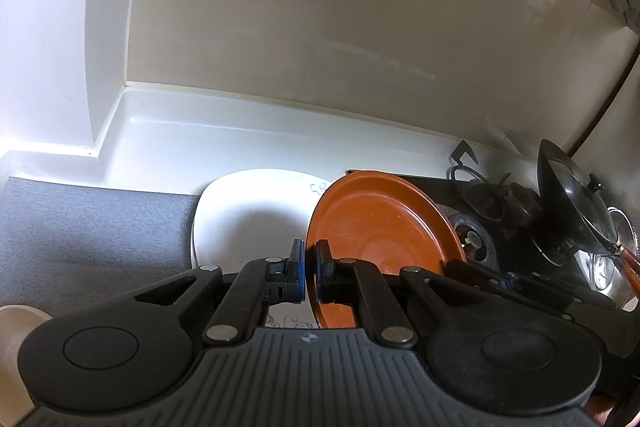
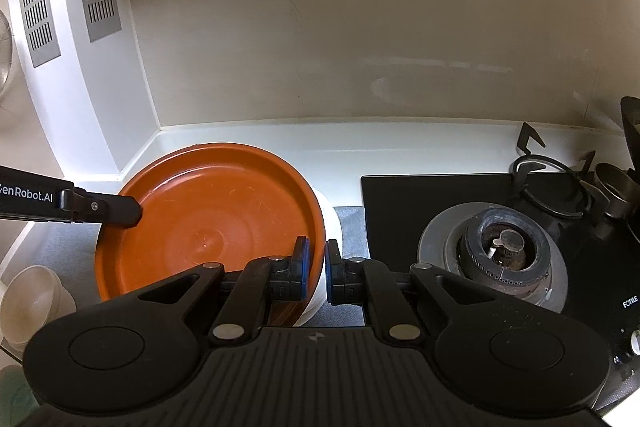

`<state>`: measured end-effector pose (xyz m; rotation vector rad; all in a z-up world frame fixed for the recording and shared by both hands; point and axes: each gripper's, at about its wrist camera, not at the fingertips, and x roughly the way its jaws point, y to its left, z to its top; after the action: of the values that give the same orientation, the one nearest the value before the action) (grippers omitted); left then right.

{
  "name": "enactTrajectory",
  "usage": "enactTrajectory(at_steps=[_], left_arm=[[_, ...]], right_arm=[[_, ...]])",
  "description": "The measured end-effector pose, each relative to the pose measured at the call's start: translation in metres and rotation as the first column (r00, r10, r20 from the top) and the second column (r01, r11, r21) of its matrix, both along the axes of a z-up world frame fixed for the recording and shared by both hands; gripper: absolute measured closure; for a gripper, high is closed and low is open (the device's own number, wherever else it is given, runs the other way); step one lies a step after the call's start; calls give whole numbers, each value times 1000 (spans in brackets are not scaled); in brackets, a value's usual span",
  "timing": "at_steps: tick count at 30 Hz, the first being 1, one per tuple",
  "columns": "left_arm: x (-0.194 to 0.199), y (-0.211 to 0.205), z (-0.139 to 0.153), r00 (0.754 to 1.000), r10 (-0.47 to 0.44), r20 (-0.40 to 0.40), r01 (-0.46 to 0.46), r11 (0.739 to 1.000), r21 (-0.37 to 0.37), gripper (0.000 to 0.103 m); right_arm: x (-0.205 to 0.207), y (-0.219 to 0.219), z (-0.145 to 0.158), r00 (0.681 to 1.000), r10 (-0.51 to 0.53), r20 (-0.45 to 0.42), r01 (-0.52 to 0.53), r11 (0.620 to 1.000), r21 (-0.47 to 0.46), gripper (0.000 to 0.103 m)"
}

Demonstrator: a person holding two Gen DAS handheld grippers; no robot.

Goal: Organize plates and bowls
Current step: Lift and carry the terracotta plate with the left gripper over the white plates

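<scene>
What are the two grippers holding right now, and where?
Both pinch the orange plate by its rim: left gripper on its left edge, right gripper on its right edge.

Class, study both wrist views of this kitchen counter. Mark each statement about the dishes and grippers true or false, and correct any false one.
1. Both grippers clamp the orange plate. True: the left gripper and right gripper each pinch its rim.
2. A white plate lies beneath it. True.
3. The gas burner is lit. False: no flame shows.
4. The orange plate holds food. False: it is empty.
</scene>
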<state>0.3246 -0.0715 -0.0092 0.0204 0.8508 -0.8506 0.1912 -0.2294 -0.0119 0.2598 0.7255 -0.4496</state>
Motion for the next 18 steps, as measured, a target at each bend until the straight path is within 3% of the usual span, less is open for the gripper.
enactTrajectory(at_steps=[18], left_arm=[[8, -18, -19, 1000, 6, -21, -5, 999, 53, 98]], right_arm=[[5, -9, -18, 1000, -14, -16, 15, 999, 37, 95]])
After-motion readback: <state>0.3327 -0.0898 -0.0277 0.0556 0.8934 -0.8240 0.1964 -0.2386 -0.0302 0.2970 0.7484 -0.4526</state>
